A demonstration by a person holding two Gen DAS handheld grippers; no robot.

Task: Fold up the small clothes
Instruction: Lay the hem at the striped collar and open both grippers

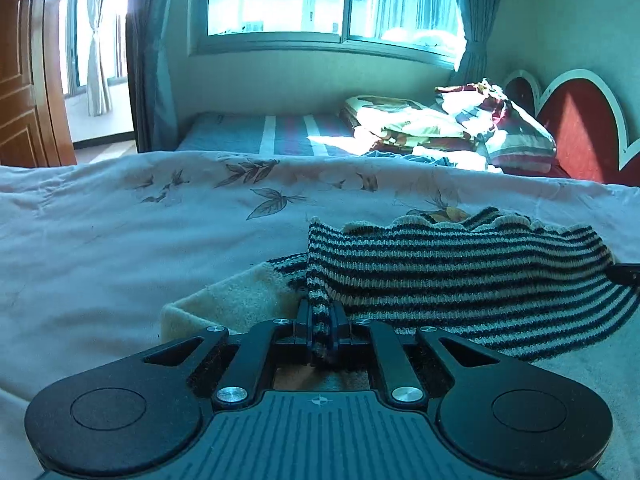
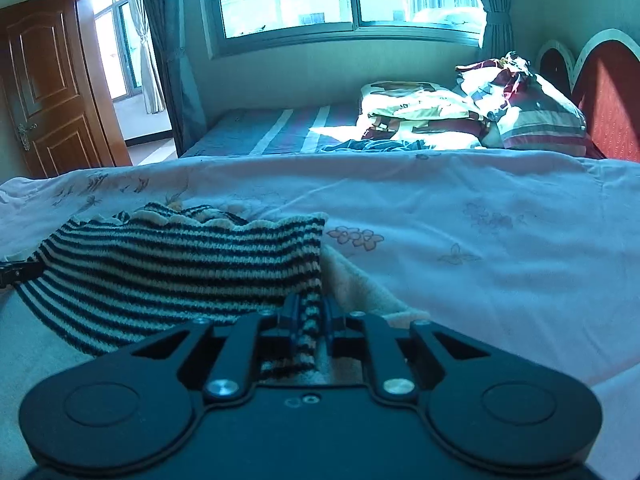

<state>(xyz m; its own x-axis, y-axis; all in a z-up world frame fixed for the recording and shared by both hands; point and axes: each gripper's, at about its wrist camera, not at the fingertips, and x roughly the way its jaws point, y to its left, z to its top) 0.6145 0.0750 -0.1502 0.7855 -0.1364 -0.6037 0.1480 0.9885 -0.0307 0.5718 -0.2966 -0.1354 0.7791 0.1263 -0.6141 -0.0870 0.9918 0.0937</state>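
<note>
Two fisheye views, each from a camera mounted just behind a handheld gripper, looking forward along its fingers and low over a bed covered by a floral quilt (image 1: 120, 240). The left wrist view sits very close to the left gripper (image 1: 322, 316), which fills the 6 o'clock edge. The right wrist view sits equally close to the right gripper (image 2: 310, 312). Both face the same way, toward a window (image 1: 332, 0) at 12 o'clock. They share the striped knit garment (image 1: 460, 276), at 3 o'clock in the left view and 9 o'clock in the right, plus the door (image 2: 48, 88) and heart-shaped headboard (image 1: 580, 128).
</note>
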